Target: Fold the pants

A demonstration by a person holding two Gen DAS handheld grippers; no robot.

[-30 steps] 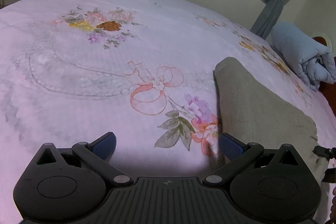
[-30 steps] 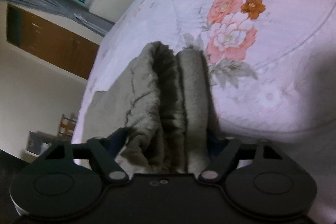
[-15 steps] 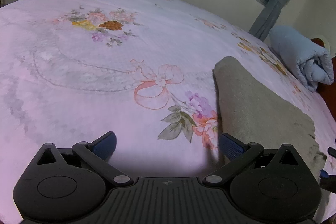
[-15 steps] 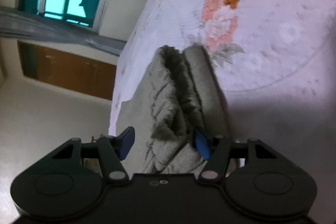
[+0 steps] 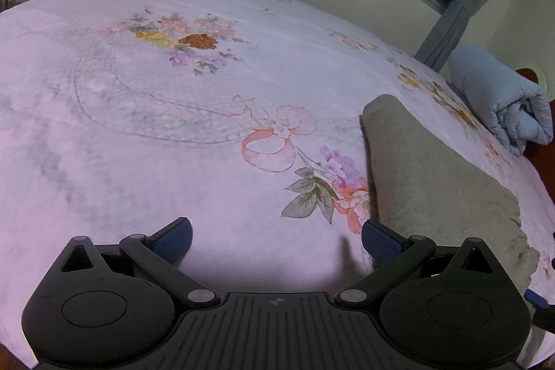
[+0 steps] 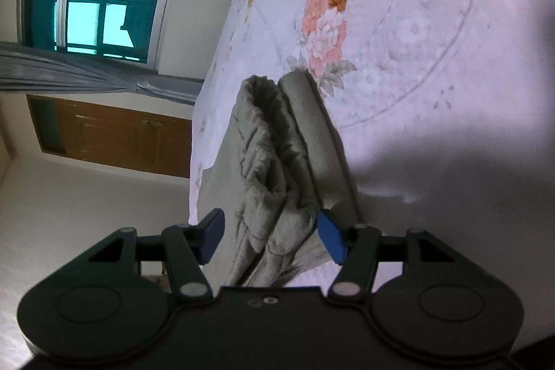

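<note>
Pants (image 5: pixel 433 175) of grey-brown fleece lie folded on the floral bedspread (image 5: pixel 173 127), toward its right side in the left wrist view, near a rolled pale-blue quilt (image 5: pixel 499 99) at the bed's far edge. Left gripper (image 5: pixel 275 236) hovers just beside the pants with its jaws spread wide and only bedspread between them. Right gripper (image 6: pixel 269 236) has the pants' thick end (image 6: pixel 274 162) between its blue pads — the right pad touches the fabric, the left pad stands clear — and its jaws are opening.
</note>
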